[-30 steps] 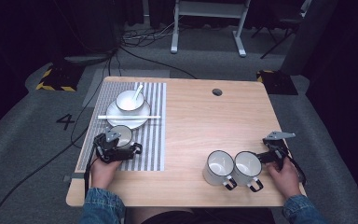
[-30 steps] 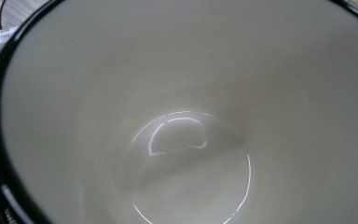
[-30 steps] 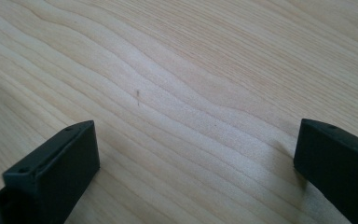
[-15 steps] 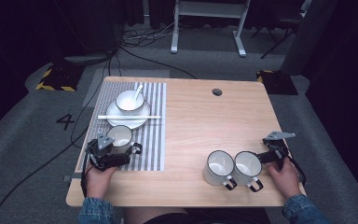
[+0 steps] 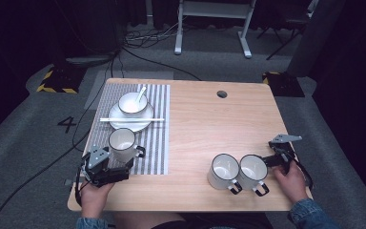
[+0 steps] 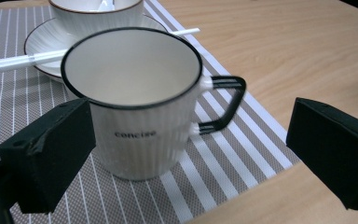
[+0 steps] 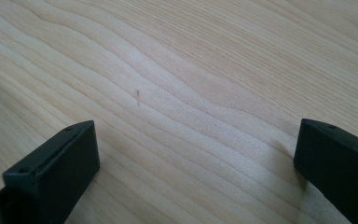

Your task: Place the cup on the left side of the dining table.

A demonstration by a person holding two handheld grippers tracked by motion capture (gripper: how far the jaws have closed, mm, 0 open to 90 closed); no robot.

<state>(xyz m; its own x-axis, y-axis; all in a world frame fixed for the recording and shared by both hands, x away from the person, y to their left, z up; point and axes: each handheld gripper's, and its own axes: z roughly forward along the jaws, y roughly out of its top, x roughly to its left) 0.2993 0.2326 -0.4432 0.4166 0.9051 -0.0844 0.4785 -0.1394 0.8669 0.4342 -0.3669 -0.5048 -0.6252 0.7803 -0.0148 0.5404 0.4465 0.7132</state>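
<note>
A white ribbed mug [image 6: 135, 102] with a black rim and handle stands upright on the striped mat [image 6: 223, 163]. It is just ahead of my left gripper [image 6: 191, 154]. The jaws have just been closing a little but remain wide apart, and neither pad touches the mug. From above, the left gripper [image 5: 123, 168] lies at the mat's near-left corner, below the mug [image 5: 122, 142]. My right gripper [image 5: 267, 161] rests at the right edge, open over bare wood [image 7: 191, 93], beside two more white mugs [image 5: 224, 171] [image 5: 252, 172].
A bowl with a spoon [image 5: 132, 102] sits on a saucer [image 5: 124, 124] at the mat's far end, with white chopsticks [image 5: 147, 119] laid across. A cable hole [image 5: 221, 94] marks the table's far side. The wooden table [image 5: 195, 129] is bare in the middle.
My left gripper has drawn back from the mug toward the table's near-left edge. The mug stays standing on the mat. The right gripper and the two mugs have not moved.
</note>
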